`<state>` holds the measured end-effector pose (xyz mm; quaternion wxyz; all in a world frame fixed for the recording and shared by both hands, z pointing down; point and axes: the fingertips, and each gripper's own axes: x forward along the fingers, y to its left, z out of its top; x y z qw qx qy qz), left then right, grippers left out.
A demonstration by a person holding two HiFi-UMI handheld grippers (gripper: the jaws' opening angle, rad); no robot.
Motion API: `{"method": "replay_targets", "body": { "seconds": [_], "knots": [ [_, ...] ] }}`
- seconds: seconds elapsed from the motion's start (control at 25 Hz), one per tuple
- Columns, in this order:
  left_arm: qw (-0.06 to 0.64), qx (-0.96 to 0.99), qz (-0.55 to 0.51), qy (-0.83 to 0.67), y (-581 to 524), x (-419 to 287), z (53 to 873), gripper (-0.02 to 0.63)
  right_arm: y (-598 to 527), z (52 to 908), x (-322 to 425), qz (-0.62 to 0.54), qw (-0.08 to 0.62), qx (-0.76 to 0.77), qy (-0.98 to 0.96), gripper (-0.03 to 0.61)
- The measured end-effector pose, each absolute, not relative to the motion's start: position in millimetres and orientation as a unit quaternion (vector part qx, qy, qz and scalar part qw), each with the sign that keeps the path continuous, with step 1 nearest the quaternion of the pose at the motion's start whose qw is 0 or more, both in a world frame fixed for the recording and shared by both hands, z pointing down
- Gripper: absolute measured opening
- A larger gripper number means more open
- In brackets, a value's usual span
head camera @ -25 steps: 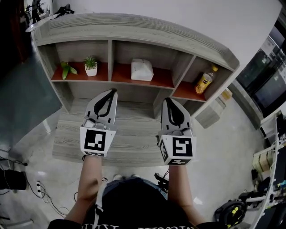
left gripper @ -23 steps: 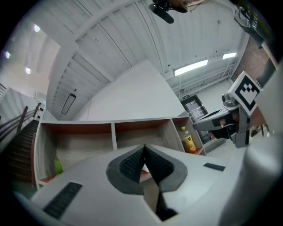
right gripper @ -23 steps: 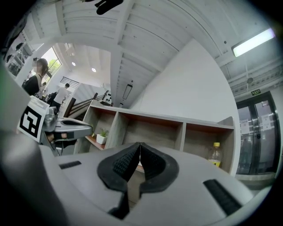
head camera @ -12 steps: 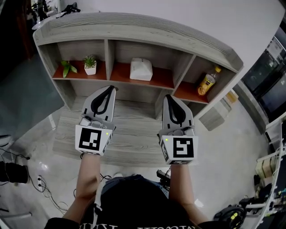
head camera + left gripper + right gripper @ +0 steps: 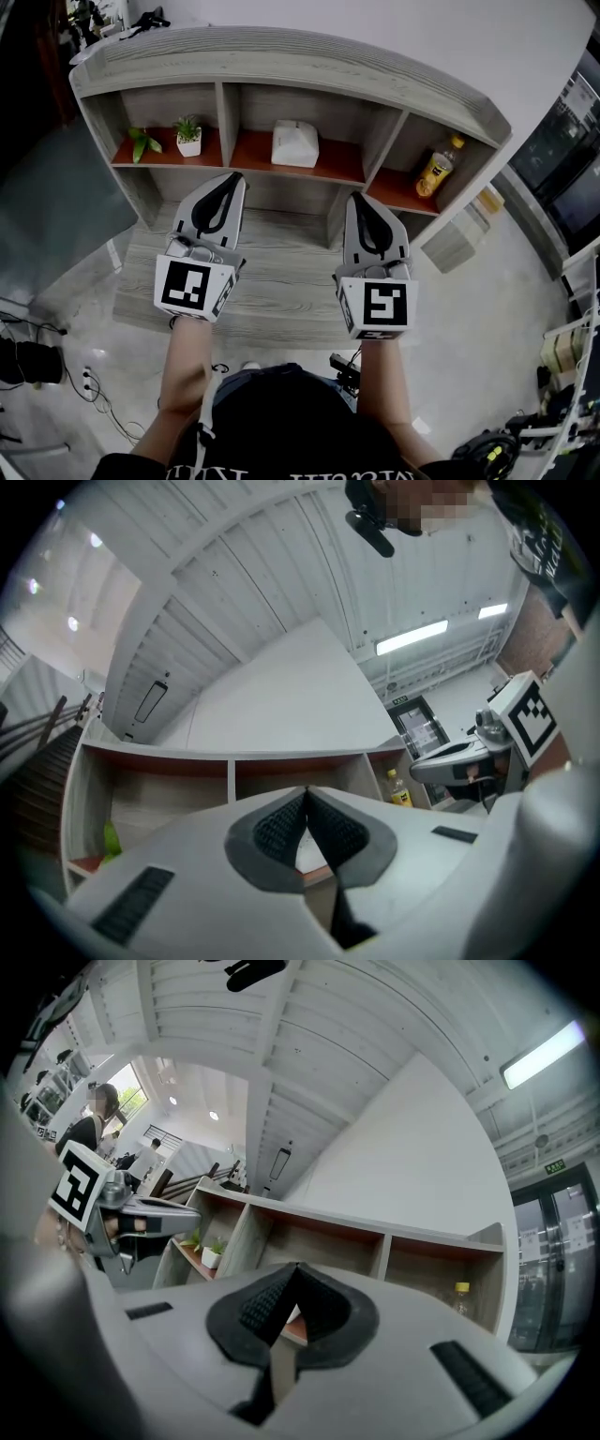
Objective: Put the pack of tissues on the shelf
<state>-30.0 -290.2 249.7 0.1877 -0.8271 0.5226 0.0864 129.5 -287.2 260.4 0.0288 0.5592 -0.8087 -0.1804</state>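
The white pack of tissues (image 5: 294, 143) lies in the middle compartment of the grey wooden shelf (image 5: 281, 56), on its red-brown board. Both grippers hover over the low wooden desk (image 5: 272, 281) in front of the shelf, pointing at it. My left gripper (image 5: 232, 178) is shut with nothing held, its tip just short of the middle compartment. My right gripper (image 5: 361, 197) is also shut and empty, a little further back. In the left gripper view the jaws (image 5: 306, 794) meet, and a sliver of the tissue pack (image 5: 311, 852) shows behind them. The right gripper (image 5: 296, 1267) looks the same in its own view.
A small potted plant (image 5: 190, 137) and a green leaf (image 5: 141, 143) stand in the left compartment. A yellow bottle (image 5: 433, 169) stands in the right compartment. Cables (image 5: 37, 347) lie on the floor at the left.
Both grippers stay shut and have edged slightly toward the shelf. The tissue pack has not moved.
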Motion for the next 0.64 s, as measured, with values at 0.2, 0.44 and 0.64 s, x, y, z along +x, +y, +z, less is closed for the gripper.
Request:
{"method": "replay_targets", "body": {
  "seconds": [0.2,0.44,0.64],
  "knots": [
    [0.177,-0.83,0.102,0.52,-288.4,-28.9,249.2,0.012,-284.0,260.9,134.1,-0.187,0.032,0.562,-0.805,0.015],
    [0.184,-0.831,0.094,0.516,-288.1,-22.1,250.4,0.012,-281.8,260.1,138.9,-0.189,0.032,0.561,-0.805,0.015],
    [0.19,-0.832,0.088,0.514,-290.3,-18.3,251.5,0.012,-282.2,258.0,142.9,-0.191,0.033,0.563,-0.803,0.015]
  ]
}}
